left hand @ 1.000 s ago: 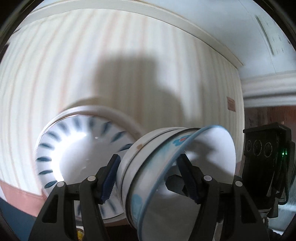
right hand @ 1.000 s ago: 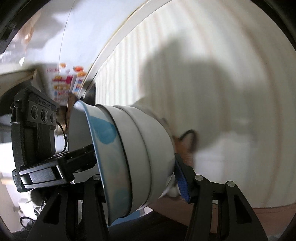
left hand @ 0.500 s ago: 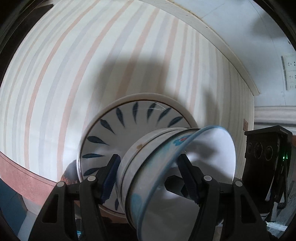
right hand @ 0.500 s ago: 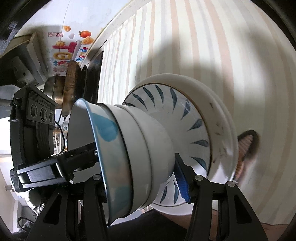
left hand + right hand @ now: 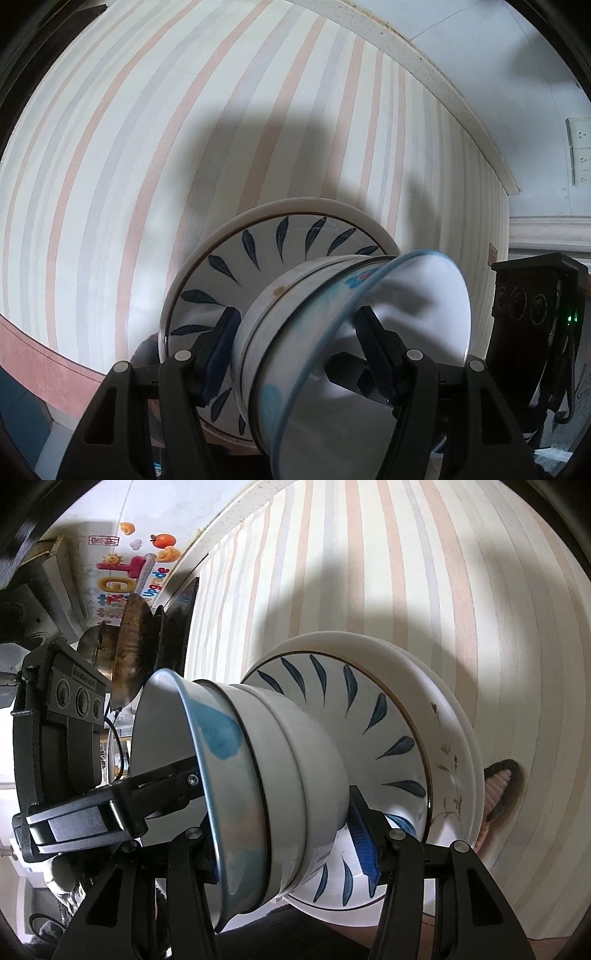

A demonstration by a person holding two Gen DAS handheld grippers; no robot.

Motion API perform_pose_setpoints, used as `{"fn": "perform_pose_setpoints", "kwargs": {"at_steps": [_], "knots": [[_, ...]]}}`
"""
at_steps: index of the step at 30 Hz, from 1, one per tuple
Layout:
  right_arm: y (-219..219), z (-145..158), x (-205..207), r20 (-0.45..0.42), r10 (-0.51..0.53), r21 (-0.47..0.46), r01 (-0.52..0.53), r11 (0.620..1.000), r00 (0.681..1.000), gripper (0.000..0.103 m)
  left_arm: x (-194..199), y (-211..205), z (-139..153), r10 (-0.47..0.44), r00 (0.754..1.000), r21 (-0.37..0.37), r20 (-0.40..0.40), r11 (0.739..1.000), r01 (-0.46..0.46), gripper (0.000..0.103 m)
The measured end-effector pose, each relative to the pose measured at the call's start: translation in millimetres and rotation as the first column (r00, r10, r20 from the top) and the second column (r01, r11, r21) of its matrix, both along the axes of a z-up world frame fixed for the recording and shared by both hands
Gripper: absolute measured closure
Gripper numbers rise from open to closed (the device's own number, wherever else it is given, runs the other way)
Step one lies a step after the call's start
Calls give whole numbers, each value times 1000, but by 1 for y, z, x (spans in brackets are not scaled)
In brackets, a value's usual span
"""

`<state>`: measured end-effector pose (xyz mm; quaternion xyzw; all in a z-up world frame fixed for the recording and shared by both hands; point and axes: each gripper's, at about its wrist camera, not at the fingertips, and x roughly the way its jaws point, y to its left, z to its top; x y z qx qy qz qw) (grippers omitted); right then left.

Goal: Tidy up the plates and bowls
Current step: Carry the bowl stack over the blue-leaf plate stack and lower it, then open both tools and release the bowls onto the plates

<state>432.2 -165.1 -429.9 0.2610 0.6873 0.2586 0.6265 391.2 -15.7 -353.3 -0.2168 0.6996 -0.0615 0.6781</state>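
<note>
bench (image 5: 155, 155) covered with a cloth of pale cream, peach and grey stripes; a stack of plates (image 5: 448, 716) rests directly on it, a white plate below and a blue-leaf plate (image 5: 258, 258) on top.

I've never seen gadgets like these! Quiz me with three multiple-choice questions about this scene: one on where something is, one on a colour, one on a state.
1. Where is the leaf-patterned plate?
A. Behind the bowl stack
B. Inside the top bowl
C. On the wall

2. What colour are its leaf marks?
A. Red
B. Dark blue
C. Green

3. How do the grippers stand on the bowl stack?
A. Both open, apart from it
B. One clamps it
C. Both clamp it

Answers: A, the plate shows behind the bowls; B, the marks are dark blue; C, left gripper and right gripper each pinch it.
</note>
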Motion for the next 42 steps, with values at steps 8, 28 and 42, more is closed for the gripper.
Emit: {"fn": "perform_pose_setpoints", "kwargs": {"at_steps": [8,28,42], "knots": [[-7,-5,-5,-3,-2,-13,2,1000,1000,47,1,-8,-5,-9,1000,-1,-11,1000,9,41],[-15,55,-25,162,-19,-180,48,983,987,46,-26,-9,71,-95,971,262,219,964,35,41],[3,189,-113,492,-61,-466,322,824,868,11,-78,-3,141,-243,877,364,414,927,85,11]]}}
